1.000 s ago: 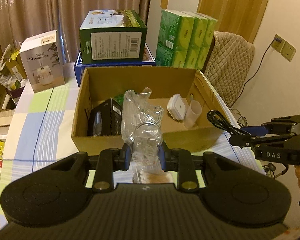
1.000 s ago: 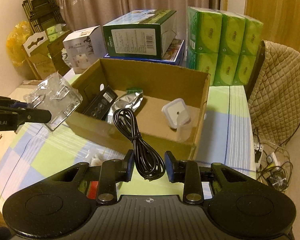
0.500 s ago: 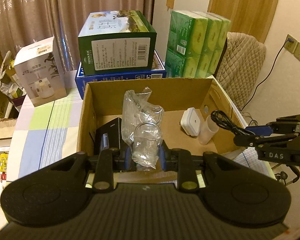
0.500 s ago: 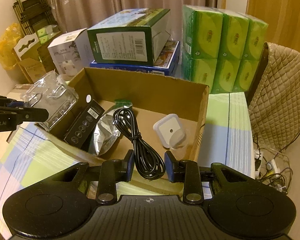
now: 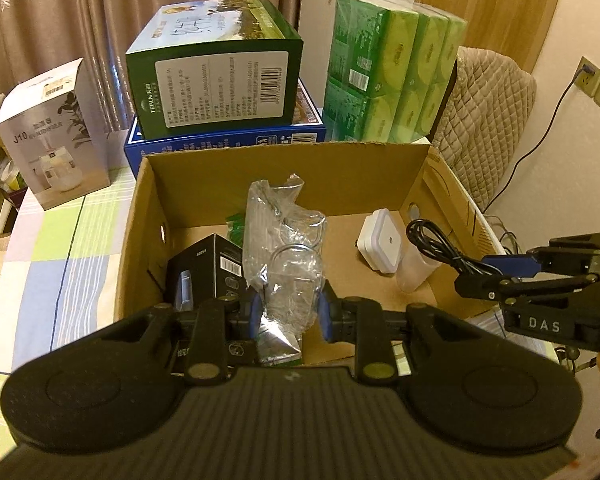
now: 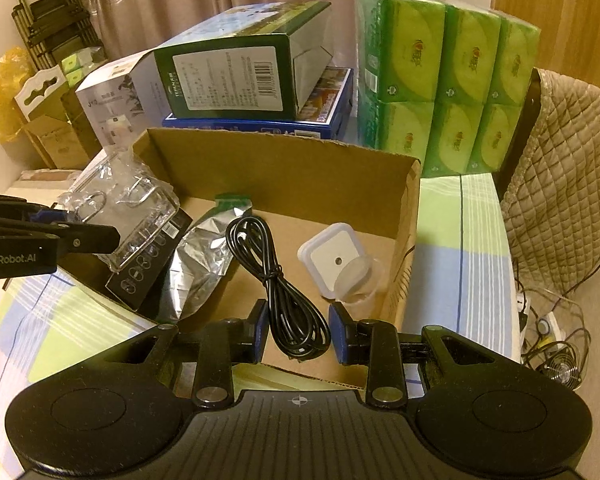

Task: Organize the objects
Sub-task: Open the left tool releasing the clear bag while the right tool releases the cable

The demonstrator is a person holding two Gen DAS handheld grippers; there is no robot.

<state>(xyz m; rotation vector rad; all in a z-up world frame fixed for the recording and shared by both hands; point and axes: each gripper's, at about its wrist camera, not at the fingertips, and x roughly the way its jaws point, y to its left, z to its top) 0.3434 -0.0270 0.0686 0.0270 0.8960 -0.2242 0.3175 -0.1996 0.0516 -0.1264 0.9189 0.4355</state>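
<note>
Gripping a crinkled clear plastic pack [image 5: 286, 264], the left tool [image 5: 287, 312] is hovering over the cardboard box [image 5: 284, 176], hiding part of a silver pouch [image 6: 198, 268] below. The right tool [image 6: 298, 330] is pinching a coiled black cable [image 6: 284, 300], its lower end hard to make out.
</note>
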